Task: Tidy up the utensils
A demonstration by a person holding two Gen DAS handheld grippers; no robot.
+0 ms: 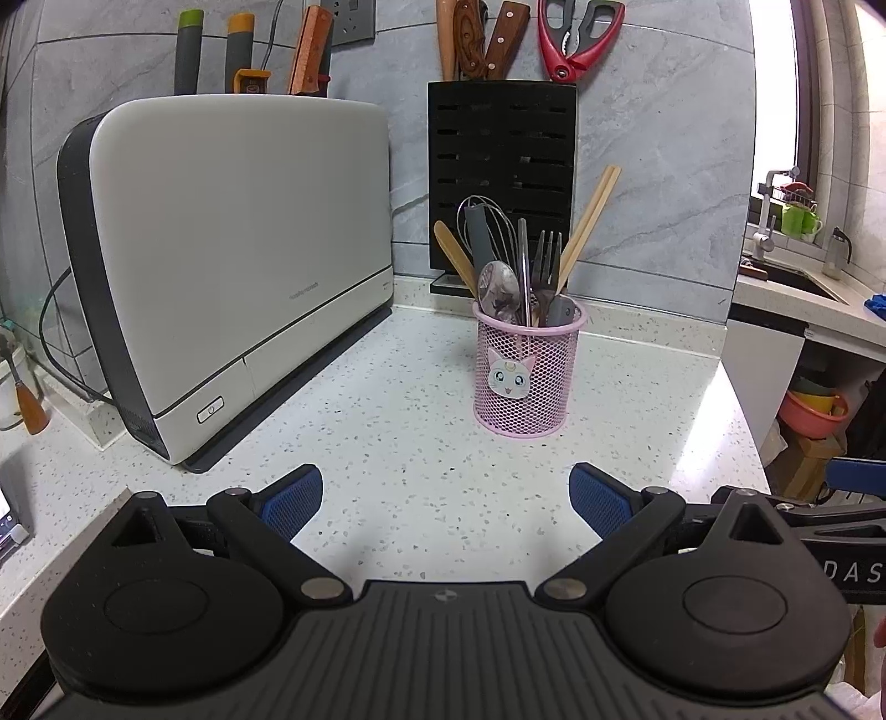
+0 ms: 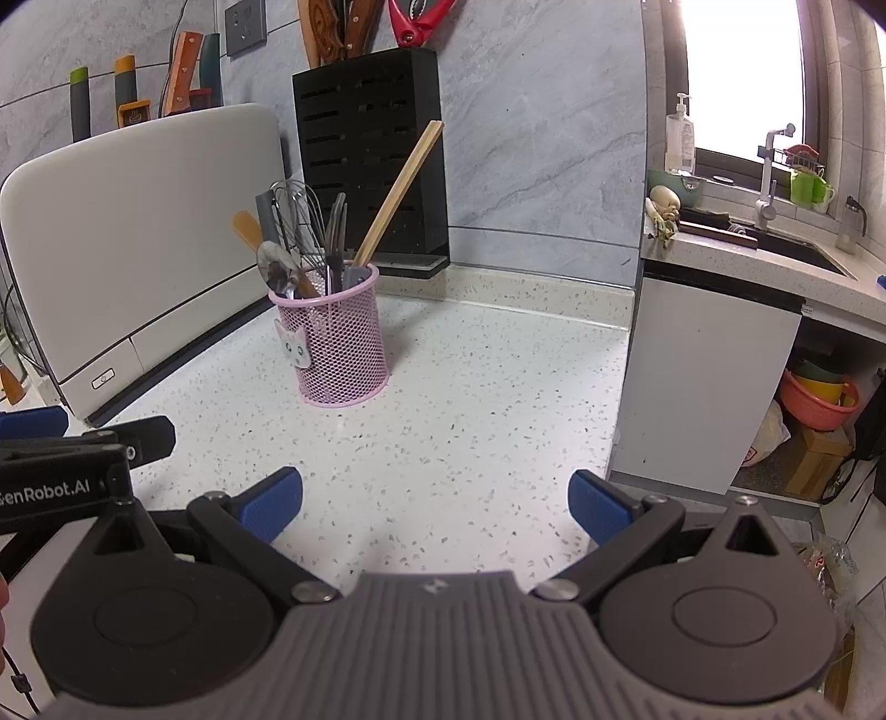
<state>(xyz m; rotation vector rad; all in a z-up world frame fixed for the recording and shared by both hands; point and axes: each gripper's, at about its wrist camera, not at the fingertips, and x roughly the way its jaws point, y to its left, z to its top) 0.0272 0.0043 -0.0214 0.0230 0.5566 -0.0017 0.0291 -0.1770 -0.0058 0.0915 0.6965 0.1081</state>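
A pink mesh cup (image 1: pixel 526 376) with a cat sticker stands on the speckled white counter (image 1: pixel 387 443). It holds forks (image 1: pixel 545 271), a spoon (image 1: pixel 495 288), a whisk (image 1: pixel 479 227), a wooden spatula (image 1: pixel 454 255) and chopsticks (image 1: pixel 590 221). My left gripper (image 1: pixel 446 501) is open and empty, well in front of the cup. In the right wrist view the cup (image 2: pixel 338 343) stands ahead to the left with the chopsticks (image 2: pixel 398 194) leaning right. My right gripper (image 2: pixel 434 504) is open and empty above the counter.
A white appliance (image 1: pixel 232 255) stands on the left. A black knife block (image 1: pixel 501 177) with knives and red scissors (image 1: pixel 576 39) stands against the wall behind the cup. The counter edge drops off at the right (image 2: pixel 614 421). A sink (image 2: pixel 775 243) lies beyond.
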